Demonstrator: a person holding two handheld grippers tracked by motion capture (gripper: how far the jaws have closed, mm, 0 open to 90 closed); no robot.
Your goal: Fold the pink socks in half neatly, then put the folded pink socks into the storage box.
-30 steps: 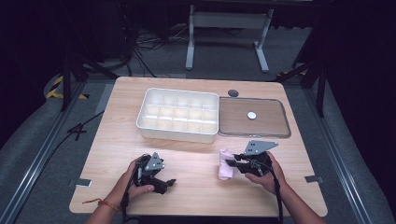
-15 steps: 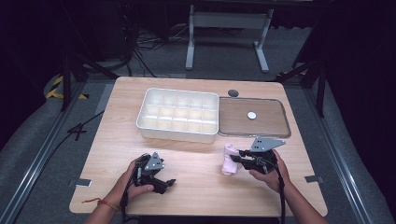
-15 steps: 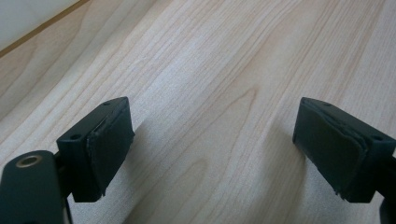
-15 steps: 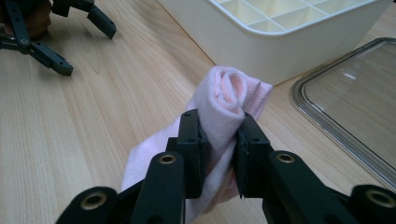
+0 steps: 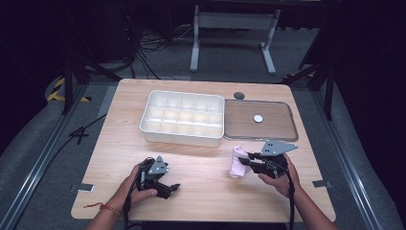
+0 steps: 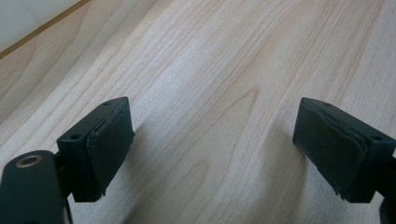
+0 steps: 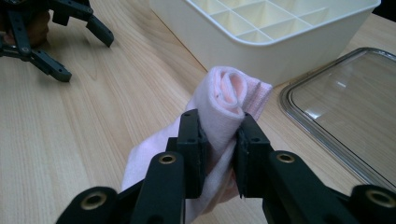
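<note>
A rolled pink cloth (image 7: 224,109) is pinched between the jaws of the right tongs (image 7: 218,140), which are clenched on its middle so that the rolled end sticks out past the jaw tips and the loose end trails down toward the wood. In the high view the rolled pink cloth (image 5: 236,162) sits at the near right of the worktop (image 5: 119,148), just in front of the seam between the white compartment tray (image 5: 183,119) and the clear lid (image 5: 261,120). The tray stands just beyond it to the far left, its cells bare, with the near wall close to the roll. The lid lies flat to the right of the tray, touching it, with a small white disc (image 5: 258,118) on its middle. A dark round knob (image 5: 239,95) rests at the far edge. The left tongs (image 5: 168,188), at the near left and well apart from the cloth, are spread wide over bare wood, grasping nothing; the left gripper view shows both pads (image 6: 109,140) hovering just above the grain.
</note>
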